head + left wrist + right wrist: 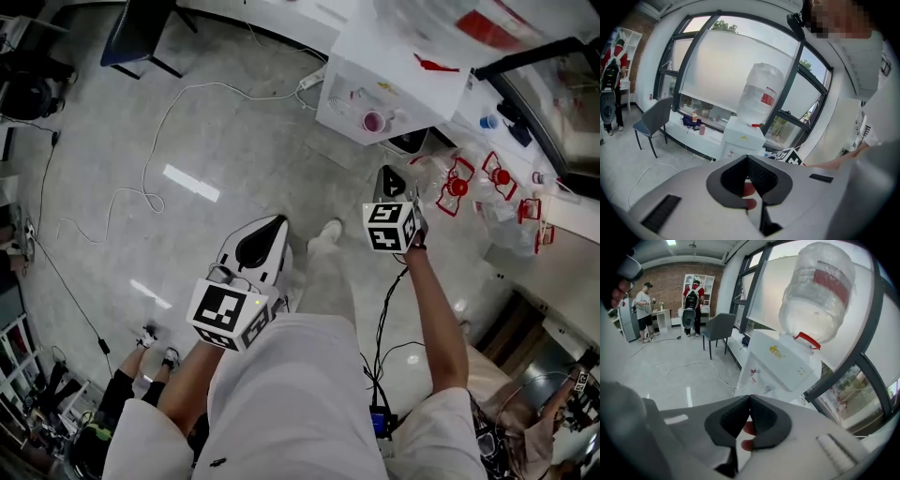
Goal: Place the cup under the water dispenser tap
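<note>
Both left gripper (pixel 747 158) and right gripper (pixel 750 398) fingers touch, per gripper views.

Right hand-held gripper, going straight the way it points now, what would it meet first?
Likely the white water dispenser, low on its front. Nothing shows in between, though depth is unclear.
</note>
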